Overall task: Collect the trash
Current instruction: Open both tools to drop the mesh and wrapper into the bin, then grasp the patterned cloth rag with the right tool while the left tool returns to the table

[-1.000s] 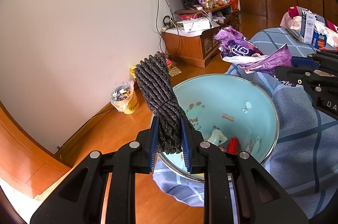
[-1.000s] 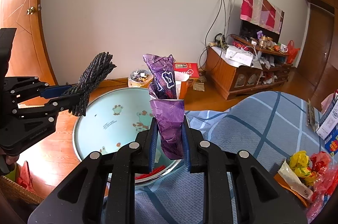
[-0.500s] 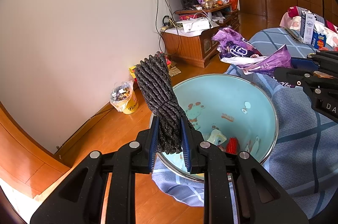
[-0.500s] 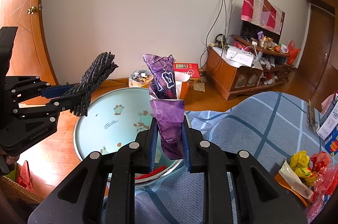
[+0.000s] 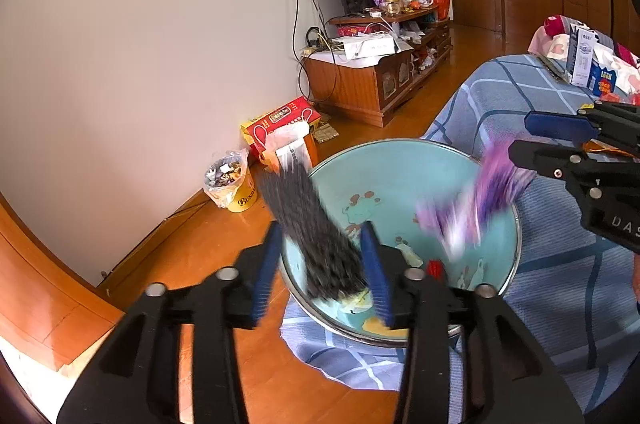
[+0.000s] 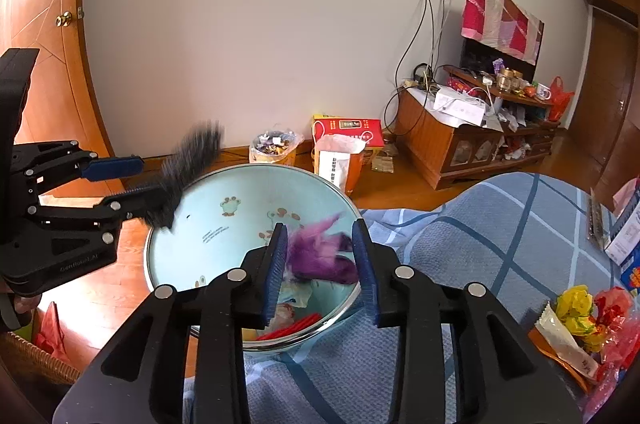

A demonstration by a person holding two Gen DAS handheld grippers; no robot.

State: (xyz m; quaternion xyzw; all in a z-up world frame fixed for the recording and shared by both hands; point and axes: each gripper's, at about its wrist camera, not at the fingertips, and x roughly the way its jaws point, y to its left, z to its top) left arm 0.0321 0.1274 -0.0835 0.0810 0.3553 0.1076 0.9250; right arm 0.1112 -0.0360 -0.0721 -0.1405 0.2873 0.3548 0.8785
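A light blue basin [image 5: 432, 176] [image 6: 224, 224] with scraps in its bottom sits at the edge of a blue checked cloth. My left gripper [image 5: 324, 264] [image 6: 136, 180] is open over the basin's near rim; a dark braided rope bundle [image 5: 316, 236] [image 6: 188, 164] is blurred, dropping between its fingers. My right gripper [image 6: 320, 264] [image 5: 520, 140] is open over the basin; a purple wrapper [image 6: 320, 256] [image 5: 472, 208] is blurred, falling into the basin.
The blue checked cloth [image 6: 480, 248] covers the table. Loose wrappers [image 6: 580, 316] lie at its right. On the wooden floor stand a yellow bin [image 5: 232, 184], a red box [image 5: 280, 120] and a wooden cabinet [image 5: 368, 84]. A wicker basket [image 6: 28, 356] is at lower left.
Both grippers have opened. The rope bundle and the purple wrapper have been let go and are falling toward the basin.
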